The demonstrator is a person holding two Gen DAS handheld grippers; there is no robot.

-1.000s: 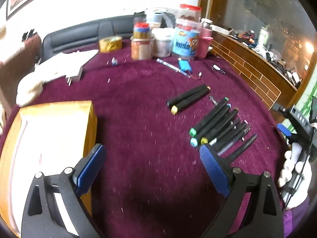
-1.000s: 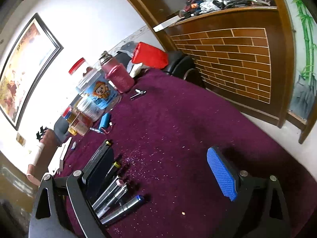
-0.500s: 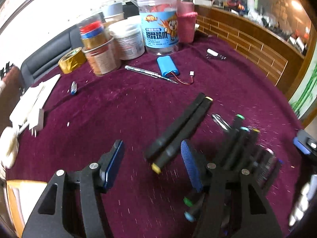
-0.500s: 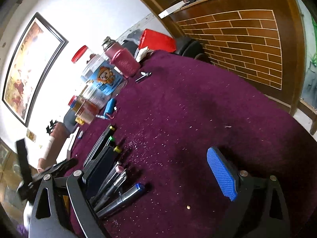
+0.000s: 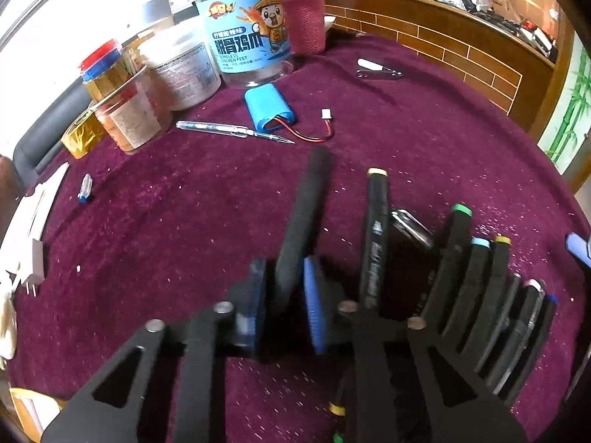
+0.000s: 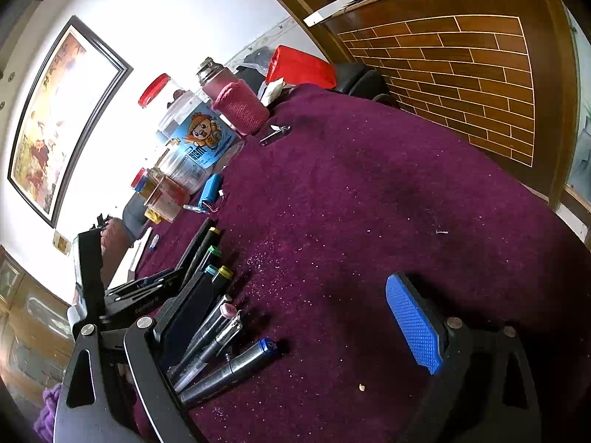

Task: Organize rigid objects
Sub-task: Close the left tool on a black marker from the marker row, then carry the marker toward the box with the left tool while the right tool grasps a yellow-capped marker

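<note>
left wrist view: the left gripper [image 5: 282,295] is closing its jaws on a black marker [image 5: 301,221]; the blue pads sit on either side of its near end with the barrel between them, seemingly touching. the marker runs away toward 12 o'clock over the maroon tablecloth [image 5: 166,229]. just beside it at 2 o'clock lies a yellow-capped marker [image 5: 375,236], and at 3 o'clock a tight row of markers [image 5: 480,277] stands side by side. open cloth spreads from 9 to 11 o'clock. jars [image 5: 243,29] crowd the far edge at 12, with a blue battery pack [image 5: 269,109] in front of them.

right wrist view: the right gripper [image 6: 299,317] holds its jaws spread wide with nothing between them. the marker row lies at 8 o'clock against its left finger. bare cloth runs from 12 to 3 o'clock up to the table edge by the brick-pattern panel [image 6: 461,74].
</note>
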